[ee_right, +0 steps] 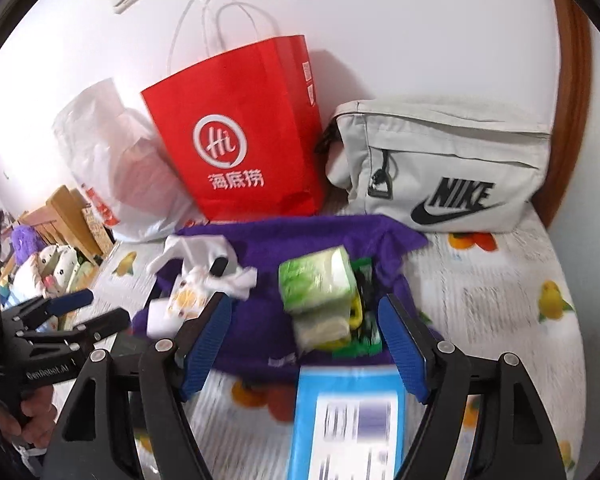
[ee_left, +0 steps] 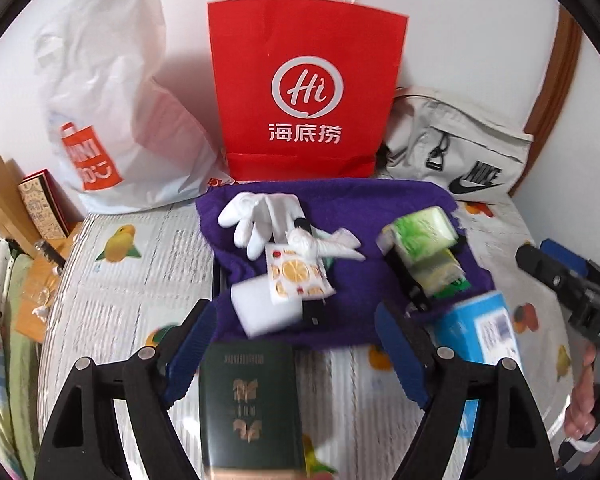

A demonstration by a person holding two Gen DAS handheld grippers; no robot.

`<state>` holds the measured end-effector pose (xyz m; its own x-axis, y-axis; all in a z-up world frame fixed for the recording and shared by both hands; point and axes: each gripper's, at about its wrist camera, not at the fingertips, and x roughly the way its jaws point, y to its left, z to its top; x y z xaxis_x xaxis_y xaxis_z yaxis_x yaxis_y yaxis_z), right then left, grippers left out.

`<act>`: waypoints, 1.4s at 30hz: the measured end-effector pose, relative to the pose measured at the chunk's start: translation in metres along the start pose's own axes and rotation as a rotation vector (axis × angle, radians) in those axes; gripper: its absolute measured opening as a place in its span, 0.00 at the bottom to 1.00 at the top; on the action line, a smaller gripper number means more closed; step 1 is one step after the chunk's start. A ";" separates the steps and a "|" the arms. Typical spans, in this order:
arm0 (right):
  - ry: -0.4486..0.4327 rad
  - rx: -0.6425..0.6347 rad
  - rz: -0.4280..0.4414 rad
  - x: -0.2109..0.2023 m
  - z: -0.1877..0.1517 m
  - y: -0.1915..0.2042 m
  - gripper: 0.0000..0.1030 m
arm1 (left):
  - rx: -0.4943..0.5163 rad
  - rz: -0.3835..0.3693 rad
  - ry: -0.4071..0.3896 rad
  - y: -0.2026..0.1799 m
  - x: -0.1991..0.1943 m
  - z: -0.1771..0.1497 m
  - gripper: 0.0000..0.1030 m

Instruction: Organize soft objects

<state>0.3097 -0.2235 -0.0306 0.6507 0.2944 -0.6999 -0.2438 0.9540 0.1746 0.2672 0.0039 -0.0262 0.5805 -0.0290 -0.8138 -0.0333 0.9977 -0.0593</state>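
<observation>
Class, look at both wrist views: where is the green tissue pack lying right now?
The green tissue pack lies on the right part of the purple cloth, in front of the grey Nike bag, beyond the blue box.

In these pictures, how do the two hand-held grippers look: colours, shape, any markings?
Both are alike: the left hand-held gripper and the right hand-held gripper have black triangular frames with silver pivot bolts and ribbed blue finger pads. White lettering marks each black body, only partly legible. No cables show.

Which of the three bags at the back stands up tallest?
The red paper bag in the middle, with white rope handles and a Hi logo. The white plastic bag slumps on its left; the grey Nike bag lies low on its right.
</observation>
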 end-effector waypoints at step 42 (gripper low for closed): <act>-0.123 -0.001 -0.163 -0.205 -0.189 0.062 0.99 | 0.009 -0.013 -0.180 -0.012 -0.176 -0.178 0.94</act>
<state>0.0252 -0.2354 -0.0064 0.7647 0.1406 -0.6289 -0.1287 0.9896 0.0647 0.0211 -0.0139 0.0149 0.7169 -0.0309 -0.6965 -0.0179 0.9979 -0.0627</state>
